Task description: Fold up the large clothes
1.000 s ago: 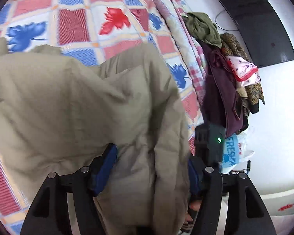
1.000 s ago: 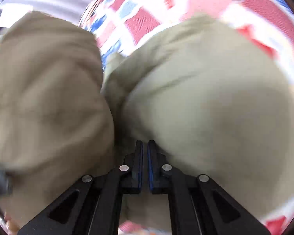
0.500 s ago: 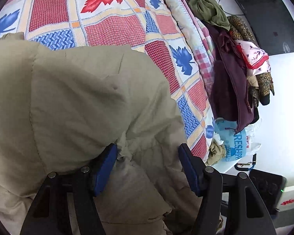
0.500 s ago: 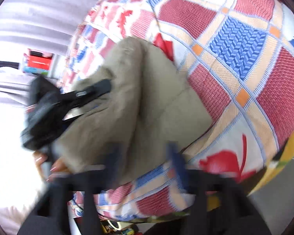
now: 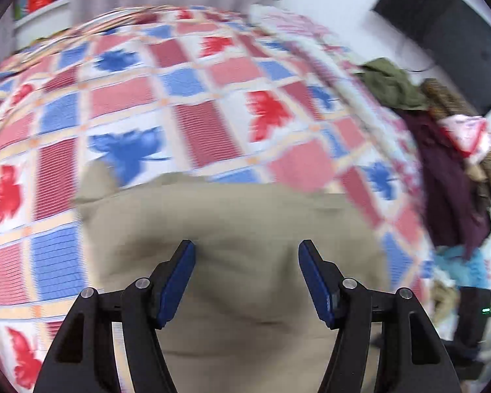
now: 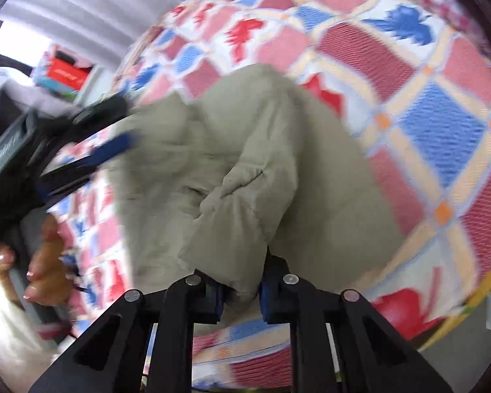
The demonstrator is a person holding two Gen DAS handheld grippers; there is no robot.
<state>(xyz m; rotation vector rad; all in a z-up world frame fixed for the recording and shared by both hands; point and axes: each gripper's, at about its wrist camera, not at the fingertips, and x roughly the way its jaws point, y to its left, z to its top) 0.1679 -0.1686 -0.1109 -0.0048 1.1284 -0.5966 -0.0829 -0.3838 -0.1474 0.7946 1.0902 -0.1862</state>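
The right gripper (image 6: pixel 240 290) was closing on a fold of the khaki coat (image 6: pixel 245 177) to carry it over; the left gripper (image 5: pixel 247 281) hovered open above it on the bed (image 5: pixel 193 104).

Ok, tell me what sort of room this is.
Most likely a bedroom: a bed under a patchwork quilt, clothes heaped beside it, and a dark screen on the wall.

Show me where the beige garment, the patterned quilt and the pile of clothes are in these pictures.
beige garment (image 6: pixel 245 170): right wrist view, on its bunched middle folds.
patterned quilt (image 5: pixel 199 131): left wrist view, on a bare red square beyond the garment.
pile of clothes (image 5: pixel 448 177): left wrist view, on the dark purple piece.
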